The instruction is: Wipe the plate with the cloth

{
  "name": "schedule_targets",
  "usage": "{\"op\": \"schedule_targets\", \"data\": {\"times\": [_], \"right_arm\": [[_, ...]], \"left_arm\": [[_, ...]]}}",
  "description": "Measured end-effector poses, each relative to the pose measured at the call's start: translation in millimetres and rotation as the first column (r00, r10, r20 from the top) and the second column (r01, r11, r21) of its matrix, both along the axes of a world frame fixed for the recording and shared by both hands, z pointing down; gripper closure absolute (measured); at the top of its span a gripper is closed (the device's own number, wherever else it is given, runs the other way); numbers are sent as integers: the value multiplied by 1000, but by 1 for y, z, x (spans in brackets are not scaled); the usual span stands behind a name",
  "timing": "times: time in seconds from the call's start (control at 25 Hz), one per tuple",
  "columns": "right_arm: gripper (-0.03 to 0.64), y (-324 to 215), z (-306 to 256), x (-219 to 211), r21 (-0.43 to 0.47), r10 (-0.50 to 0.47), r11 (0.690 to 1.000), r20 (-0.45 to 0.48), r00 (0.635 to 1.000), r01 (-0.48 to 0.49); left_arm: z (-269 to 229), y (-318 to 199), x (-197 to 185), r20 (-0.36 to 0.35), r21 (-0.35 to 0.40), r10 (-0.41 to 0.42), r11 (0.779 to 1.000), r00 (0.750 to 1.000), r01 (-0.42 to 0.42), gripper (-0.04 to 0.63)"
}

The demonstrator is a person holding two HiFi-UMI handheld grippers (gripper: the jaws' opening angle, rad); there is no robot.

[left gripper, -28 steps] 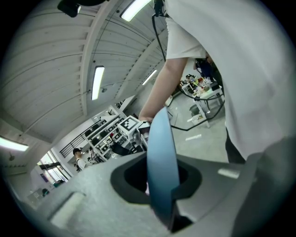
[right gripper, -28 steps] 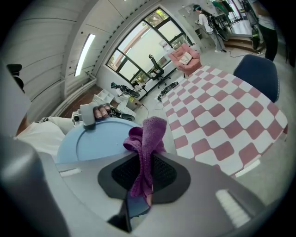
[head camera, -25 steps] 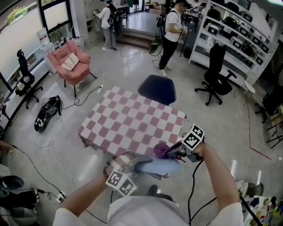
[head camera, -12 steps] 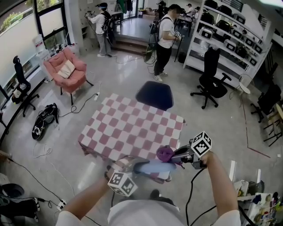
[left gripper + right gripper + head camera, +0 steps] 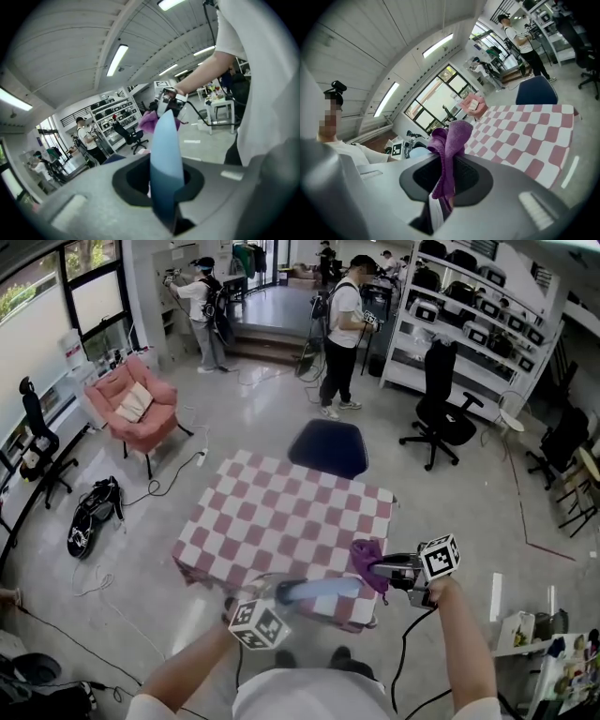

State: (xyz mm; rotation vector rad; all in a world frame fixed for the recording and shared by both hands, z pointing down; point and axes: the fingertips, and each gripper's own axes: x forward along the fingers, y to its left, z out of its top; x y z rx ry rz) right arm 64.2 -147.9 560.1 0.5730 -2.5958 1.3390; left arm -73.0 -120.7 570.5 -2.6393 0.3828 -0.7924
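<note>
Wiping step: left gripper pinches the plate by its rim, right gripper clamps the cloth, seemingly just clear of it; next, press cloth onto plate.

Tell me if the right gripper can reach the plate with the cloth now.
Probably yes: the right gripper holds the cloth close beside the plate, which the left gripper holds up, and nothing shows between them.

White T-shirt; black-and-white marker cubes; black cable
</note>
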Motion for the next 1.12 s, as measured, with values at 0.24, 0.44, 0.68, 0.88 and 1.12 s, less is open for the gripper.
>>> {"op": "schedule_targets", "data": {"times": [0.24, 0.44, 0.68, 0.88, 1.12], "right_arm": [[558, -6, 11, 0, 46, 157, 987, -51, 986, -155], [558, -9, 27, 16, 50, 301, 953, -94, 949, -298], [558, -11, 24, 19, 121, 369, 926, -85, 925, -358], [557, -18, 27, 21, 225, 365, 917, -138, 921, -330], [557, -23, 31, 35, 268, 357, 912, -147, 922, -310]], "left_arm": [[14, -33, -14, -89, -175, -103, 981, 991, 86, 546], [21, -48, -19, -139, -316, -191, 939, 972, 140, 546], [24, -61, -15, -191, -552, -328, 816, 925, 175, 546], [27, -78, -2, -215, -640, -431, 740, 876, 207, 546], [23, -83, 18, -244, -754, -553, 625, 797, 202, 546]]}}
